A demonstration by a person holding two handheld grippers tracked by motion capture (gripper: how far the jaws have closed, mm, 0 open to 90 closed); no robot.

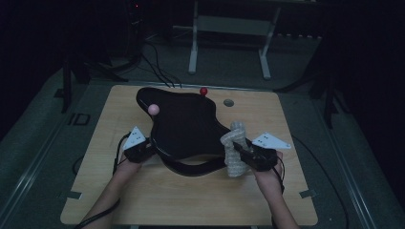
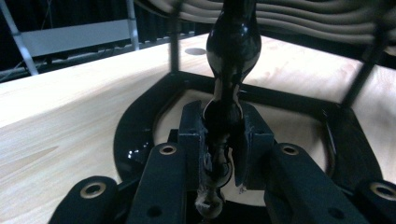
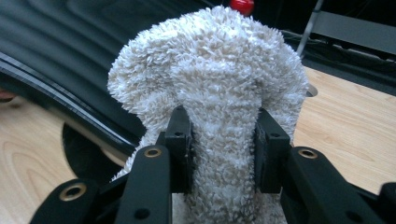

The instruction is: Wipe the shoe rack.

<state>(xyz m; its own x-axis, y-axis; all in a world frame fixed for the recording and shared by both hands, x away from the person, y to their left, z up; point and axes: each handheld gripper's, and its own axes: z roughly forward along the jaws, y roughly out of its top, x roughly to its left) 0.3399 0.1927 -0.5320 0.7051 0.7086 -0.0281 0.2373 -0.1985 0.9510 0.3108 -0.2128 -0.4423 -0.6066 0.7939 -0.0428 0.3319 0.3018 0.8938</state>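
The work looked only begun: the right gripper (image 1: 242,151) pinched a fluffy white cloth (image 1: 235,149) at the right edge of the black curvy tray (image 1: 186,125) in the middle of the frame. The left gripper (image 1: 145,147) squeezed the tray's shiny rim at lower left, and both forearms reached up from the bottom.

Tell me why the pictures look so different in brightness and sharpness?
High view: dim and murky, the black tray nearly swallowed by shadow. Left gripper view: brighter, with glare streaks on the glossy tray rim, which is soft close up. Right gripper view: well lit, the fluffy towel is crisp and the background blurred.
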